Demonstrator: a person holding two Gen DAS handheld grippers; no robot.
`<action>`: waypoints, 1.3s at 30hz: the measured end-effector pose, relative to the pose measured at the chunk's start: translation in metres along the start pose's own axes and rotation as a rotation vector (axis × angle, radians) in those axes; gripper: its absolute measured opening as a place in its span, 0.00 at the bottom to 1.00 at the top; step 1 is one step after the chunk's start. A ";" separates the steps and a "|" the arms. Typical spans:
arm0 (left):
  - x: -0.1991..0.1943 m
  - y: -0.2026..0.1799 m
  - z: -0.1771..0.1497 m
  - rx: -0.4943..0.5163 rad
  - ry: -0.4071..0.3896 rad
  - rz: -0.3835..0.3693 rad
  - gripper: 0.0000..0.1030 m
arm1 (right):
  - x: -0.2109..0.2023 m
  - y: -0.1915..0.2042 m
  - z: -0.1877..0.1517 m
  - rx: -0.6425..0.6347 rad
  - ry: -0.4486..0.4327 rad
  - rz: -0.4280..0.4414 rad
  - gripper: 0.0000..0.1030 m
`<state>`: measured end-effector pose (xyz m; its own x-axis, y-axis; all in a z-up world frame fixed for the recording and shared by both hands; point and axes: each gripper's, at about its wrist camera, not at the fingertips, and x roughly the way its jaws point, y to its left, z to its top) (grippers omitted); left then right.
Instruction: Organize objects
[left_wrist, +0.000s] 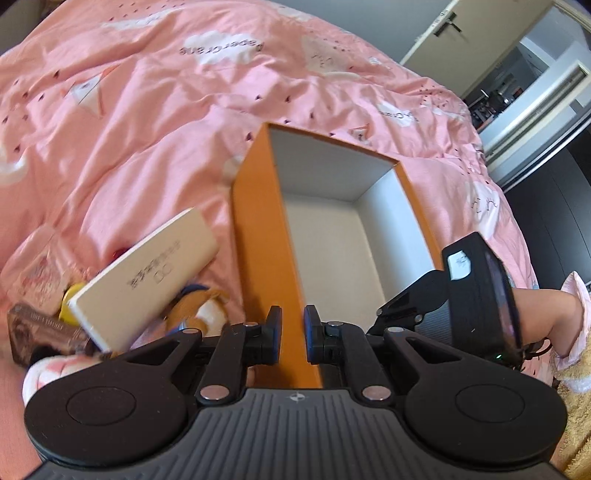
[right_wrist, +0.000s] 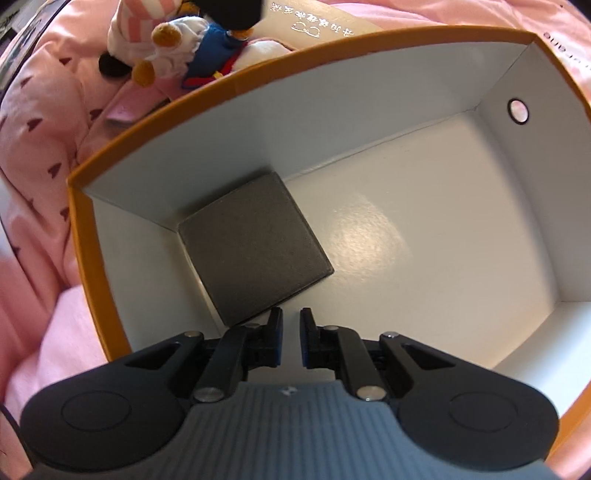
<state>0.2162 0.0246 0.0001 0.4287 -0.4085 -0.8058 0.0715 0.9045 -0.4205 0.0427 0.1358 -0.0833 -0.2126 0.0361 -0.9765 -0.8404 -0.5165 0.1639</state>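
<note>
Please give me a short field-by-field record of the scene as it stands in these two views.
setting: pink quilt on a bed
container: orange box, white inside, lid off
in box: one dark grey square case, flat in a corner
outside box: cream flat box with printed text, plush toy, both on the quilt beside the orange box
left gripper: slightly open, holding nothing, at the orange box's near wall
right gripper: slightly open, holding nothing, over the box interior near the grey case

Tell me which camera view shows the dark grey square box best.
The right wrist view: the dark grey box lies fully visible in a corner of the orange box. The left wrist view shows none of it; there it is hidden.
</note>
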 end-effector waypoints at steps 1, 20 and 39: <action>0.000 0.004 -0.002 -0.012 0.002 0.004 0.12 | 0.000 0.000 0.000 0.005 -0.001 0.010 0.11; -0.100 0.053 -0.033 -0.003 -0.101 0.124 0.19 | -0.097 0.055 -0.015 0.289 -0.430 -0.282 0.16; -0.140 0.111 -0.088 0.014 -0.081 0.174 0.21 | 0.000 0.147 0.098 0.570 -0.571 -0.246 0.42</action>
<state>0.0848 0.1712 0.0292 0.5065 -0.2353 -0.8295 0.0021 0.9624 -0.2717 -0.1292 0.1437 -0.0456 -0.0813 0.5973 -0.7979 -0.9861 0.0681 0.1515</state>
